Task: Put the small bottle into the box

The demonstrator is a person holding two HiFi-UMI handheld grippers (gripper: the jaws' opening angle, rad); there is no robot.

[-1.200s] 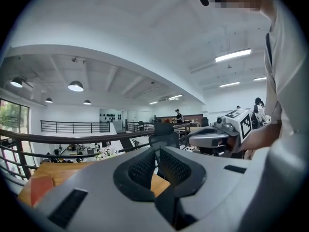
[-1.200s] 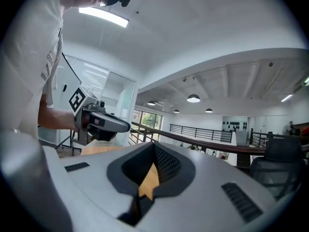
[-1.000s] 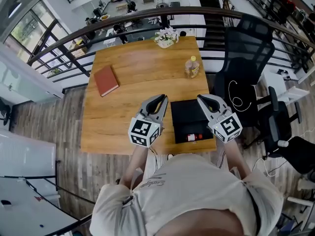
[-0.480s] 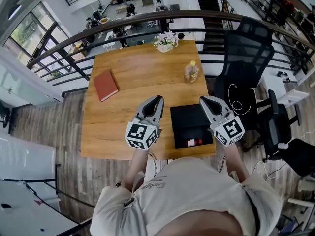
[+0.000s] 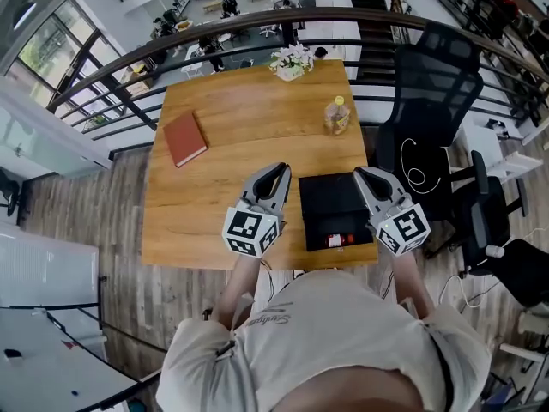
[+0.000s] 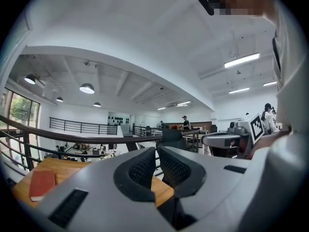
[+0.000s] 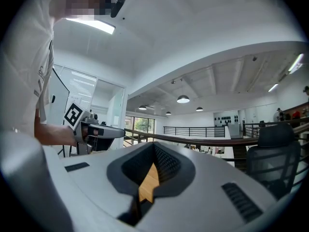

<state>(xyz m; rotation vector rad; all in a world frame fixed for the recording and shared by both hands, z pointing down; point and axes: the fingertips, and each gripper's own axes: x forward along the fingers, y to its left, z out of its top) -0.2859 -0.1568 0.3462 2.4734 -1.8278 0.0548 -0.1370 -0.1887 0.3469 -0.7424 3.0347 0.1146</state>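
Small bottle (image 5: 339,240) lies inside the black box (image 5: 330,197), at its lower edge, centre-right of the head view. Left gripper (image 5: 279,171) sits just left of the box, right gripper (image 5: 364,173) at its right edge. The bottle is between them, touching neither. Both claws are pinched together, empty.

Small bottle (image 5: 337,240), near edge of box (image 5: 326,202): label too small to read. Right rim of box: behind right gripper (image 5: 367,175).

Your left gripper (image 6: 157,150) has its jaws pressed together, nothing between them; past it lies the wooden table (image 6: 66,167), a red book (image 6: 42,184) at its left; your right gripper (image 6: 208,140) hovers on the right
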